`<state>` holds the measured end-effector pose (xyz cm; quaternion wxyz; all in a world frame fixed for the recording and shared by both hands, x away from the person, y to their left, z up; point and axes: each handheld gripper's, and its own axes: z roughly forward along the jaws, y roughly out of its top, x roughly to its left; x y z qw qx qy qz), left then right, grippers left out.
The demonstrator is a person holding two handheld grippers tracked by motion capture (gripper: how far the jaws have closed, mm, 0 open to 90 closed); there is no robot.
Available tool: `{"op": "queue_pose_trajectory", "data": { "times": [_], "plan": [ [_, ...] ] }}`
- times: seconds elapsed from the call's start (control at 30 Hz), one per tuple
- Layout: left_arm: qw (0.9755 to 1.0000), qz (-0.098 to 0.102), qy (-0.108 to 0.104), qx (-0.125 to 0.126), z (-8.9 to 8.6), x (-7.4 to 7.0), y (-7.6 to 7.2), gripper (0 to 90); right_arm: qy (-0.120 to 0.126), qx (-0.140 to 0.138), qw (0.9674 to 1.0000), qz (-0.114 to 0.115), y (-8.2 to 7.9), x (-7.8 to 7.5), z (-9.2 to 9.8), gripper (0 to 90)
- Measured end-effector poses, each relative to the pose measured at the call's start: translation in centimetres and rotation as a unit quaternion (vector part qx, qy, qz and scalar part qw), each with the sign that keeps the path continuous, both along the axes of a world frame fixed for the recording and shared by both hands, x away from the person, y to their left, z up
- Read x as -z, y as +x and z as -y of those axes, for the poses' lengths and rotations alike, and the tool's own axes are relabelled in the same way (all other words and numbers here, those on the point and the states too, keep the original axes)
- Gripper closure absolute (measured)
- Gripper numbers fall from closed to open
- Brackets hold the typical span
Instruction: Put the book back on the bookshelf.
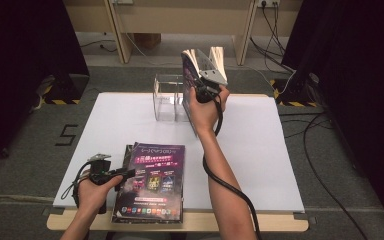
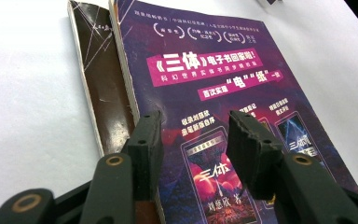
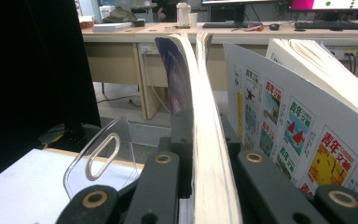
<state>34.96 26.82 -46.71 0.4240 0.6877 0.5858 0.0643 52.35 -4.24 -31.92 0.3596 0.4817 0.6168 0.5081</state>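
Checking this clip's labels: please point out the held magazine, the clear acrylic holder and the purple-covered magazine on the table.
held magazine [image 3: 205, 154], right gripper view, its page edges between the jaws.
clear acrylic holder [image 1: 164, 97], high view, its front wall.
purple-covered magazine [image 1: 152, 182], high view, middle of its cover.

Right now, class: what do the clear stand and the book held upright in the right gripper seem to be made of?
Clear stand: probably acrylic, glossy; the floor shows through it and its edges glint. Held book: paper, with a cream matte page block between the jaws and a shiny purple cover.
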Motion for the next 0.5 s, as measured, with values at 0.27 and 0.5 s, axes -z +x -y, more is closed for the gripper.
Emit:
{"op": "queue_pose_trajectory", "data": {
  "times": [0.27, 0.5],
  "plan": [
    [1.0000, 0.000, 0.000, 0.001, 0.02, 0.00, 0.00, 54.8, 0.000, 0.004, 1.0000, 0.002, 0.41, -0.03, -0.31, 83.0],
    [1.0000, 0.001, -0.001, -0.001, -0.06, -0.01, 0.00, 54.7, -0.001, 0.011, 0.9999, 0.003, 0.86, 0.23, -0.51, 83.0]
  ]
}}
